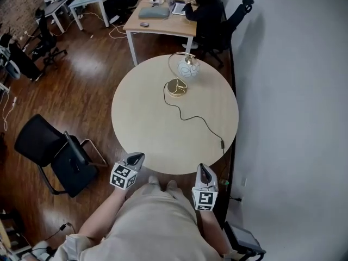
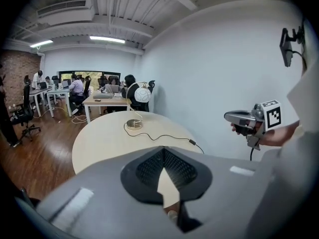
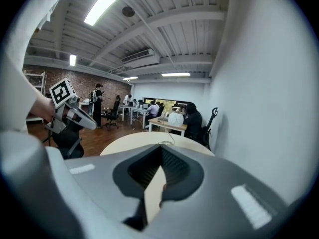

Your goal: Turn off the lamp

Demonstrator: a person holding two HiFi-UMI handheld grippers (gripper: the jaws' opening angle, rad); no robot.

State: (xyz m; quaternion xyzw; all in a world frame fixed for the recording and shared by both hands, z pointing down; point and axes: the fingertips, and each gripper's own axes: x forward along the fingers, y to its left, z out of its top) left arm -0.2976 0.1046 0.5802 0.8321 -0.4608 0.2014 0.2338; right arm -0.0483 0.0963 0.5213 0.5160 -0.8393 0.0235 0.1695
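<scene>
**Head view.** A round table (image 1: pixel 147 129) is seen from above. The lamp (image 1: pixel 188 68) (a white globe on a gold hoop and disc base) stands near the far edge, slightly right of centre. Its black cord (image 1: pixel 190 117) is laid across the top to the right edge, where a small inline block (image 1: pixel 222 143) rests. The left gripper (image 1: pixel 136 158) and right gripper (image 1: pixel 203 171) are held at the near edge, well apart from the lamp.

**Left gripper view.** The jaws are seen meeting at their tips, with nothing between them. The lamp (image 2: pixel 138 94) lies far ahead by the far edge, and the right gripper (image 2: pixel 234 116) is shown at the right, off the table's right edge.

**Right gripper view.** These jaws are also drawn together and empty. The lamp (image 3: pixel 174 118) is visible ahead beyond the tabletop, and the left gripper (image 3: pixel 87 123) is shown at the left.
</scene>
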